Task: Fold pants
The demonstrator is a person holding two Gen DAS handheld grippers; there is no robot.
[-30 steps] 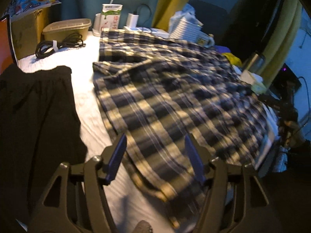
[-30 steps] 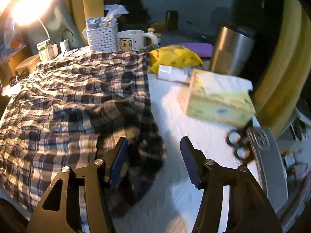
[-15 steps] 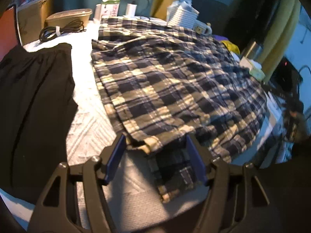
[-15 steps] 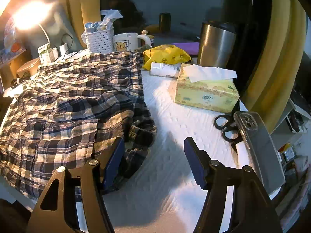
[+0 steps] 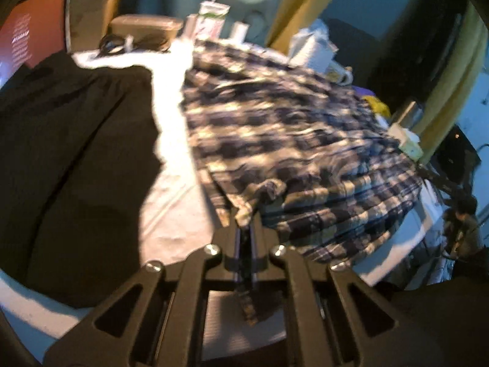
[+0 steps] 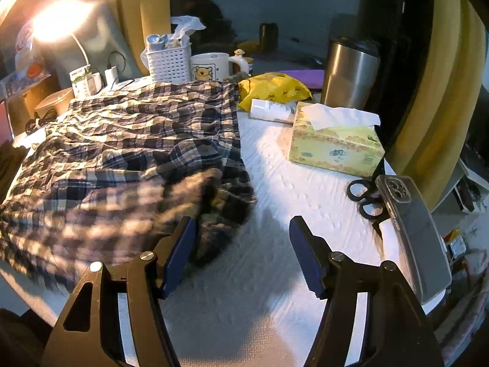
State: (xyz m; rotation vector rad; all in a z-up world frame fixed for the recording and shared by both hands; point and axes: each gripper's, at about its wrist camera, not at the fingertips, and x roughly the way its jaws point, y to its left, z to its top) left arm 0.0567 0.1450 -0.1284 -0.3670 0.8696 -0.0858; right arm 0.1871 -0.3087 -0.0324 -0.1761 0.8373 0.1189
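Note:
The plaid pants lie spread over the white table, navy and cream checked, rumpled. My left gripper is shut on the pants' near hem corner, and a strip of plaid hangs down between the fingers. In the right wrist view the pants cover the left half of the table. My right gripper is open and empty, its left finger against the bunched near edge of the fabric, its right finger over bare table.
A black garment lies left of the pants. A tissue box, scissors, a phone, a steel tumbler, a yellow bag, a mug and a white basket crowd the right and far side.
My left gripper has closed on the pants' hem corner and pulled it up, bunching the fabric. My right gripper stays open and has moved slightly closer to the pants' edge.

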